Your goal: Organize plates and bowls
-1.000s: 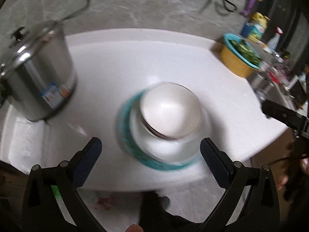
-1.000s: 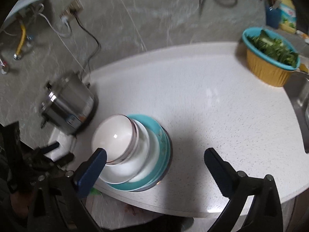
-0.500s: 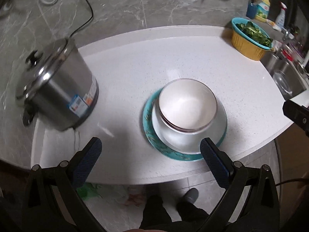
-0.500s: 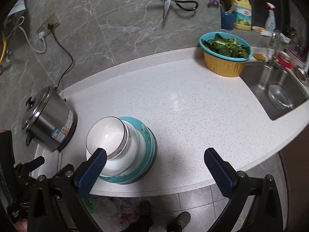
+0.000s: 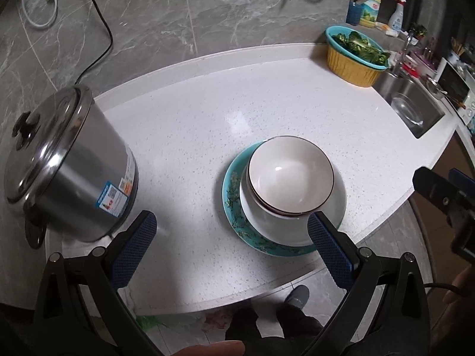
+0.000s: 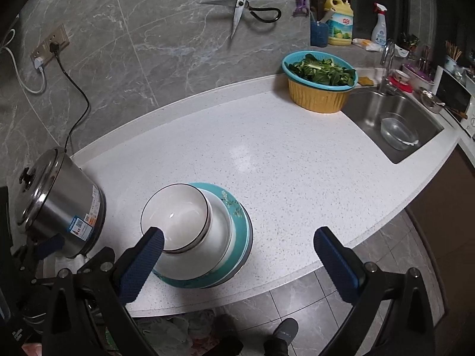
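**Stack stood ready on the counter, both grippers held back**

And there it was: the teal plate (image 5: 234,207) sat on the white countertop (image 5: 237,103) near its front edge, a white plate (image 5: 338,207) resting on it, and the dark-rimmed bowls (image 5: 289,175) nested on top. From the right wrist view the same pile showed plainly, the top bowl (image 6: 175,216) tilted a touch toward the pot side.

The left gripper (image 5: 231,249) hung above the counter's front edge, jaws spread wide, nothing between them; its right pad sat in front of the stack's near rim in the picture, but whether it touched could not be told. The right gripper (image 6: 237,261) was likewise spread wide and empty, its left pad overlapping the bowl in view.

Off to the left stood the steel pot (image 5: 71,172), lid on, close beside the stack but apart from it. Far right, the yellow basket (image 6: 319,89) of greens sat just beside the sink (image 6: 392,118), well apart from the dishes. Scissors (image 6: 240,9) hung on the grey wall.
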Motion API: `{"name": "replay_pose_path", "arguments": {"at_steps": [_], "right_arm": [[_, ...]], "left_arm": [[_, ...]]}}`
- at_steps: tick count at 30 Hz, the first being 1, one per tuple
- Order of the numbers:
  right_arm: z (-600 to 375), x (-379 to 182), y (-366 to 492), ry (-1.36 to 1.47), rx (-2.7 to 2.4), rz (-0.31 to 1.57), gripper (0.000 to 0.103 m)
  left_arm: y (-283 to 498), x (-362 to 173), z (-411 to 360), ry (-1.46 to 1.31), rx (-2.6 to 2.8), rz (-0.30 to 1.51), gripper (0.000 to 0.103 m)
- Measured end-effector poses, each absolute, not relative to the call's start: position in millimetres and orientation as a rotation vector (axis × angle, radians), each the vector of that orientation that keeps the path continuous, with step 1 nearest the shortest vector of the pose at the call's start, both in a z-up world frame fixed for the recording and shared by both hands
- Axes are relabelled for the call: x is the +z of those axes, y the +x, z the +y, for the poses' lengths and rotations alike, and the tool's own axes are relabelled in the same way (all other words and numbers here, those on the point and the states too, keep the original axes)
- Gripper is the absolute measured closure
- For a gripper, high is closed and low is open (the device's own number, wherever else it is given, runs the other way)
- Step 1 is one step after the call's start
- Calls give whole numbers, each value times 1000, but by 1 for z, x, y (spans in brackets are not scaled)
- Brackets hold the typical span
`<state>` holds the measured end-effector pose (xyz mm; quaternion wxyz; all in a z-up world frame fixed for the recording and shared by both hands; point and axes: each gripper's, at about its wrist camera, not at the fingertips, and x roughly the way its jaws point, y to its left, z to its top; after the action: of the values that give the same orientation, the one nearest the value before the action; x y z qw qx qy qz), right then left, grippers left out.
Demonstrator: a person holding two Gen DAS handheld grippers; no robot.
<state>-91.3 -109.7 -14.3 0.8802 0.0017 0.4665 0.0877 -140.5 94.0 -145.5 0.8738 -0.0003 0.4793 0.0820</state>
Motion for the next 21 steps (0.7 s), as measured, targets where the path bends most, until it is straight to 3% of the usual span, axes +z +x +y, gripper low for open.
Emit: {"name": "replay_pose_path", "arguments": {"at_steps": [21], "right_arm": [[-114, -16, -79, -28, 161, 992, 0]], "left_arm": [[-121, -138, 79, -21, 165, 990, 0]]}}
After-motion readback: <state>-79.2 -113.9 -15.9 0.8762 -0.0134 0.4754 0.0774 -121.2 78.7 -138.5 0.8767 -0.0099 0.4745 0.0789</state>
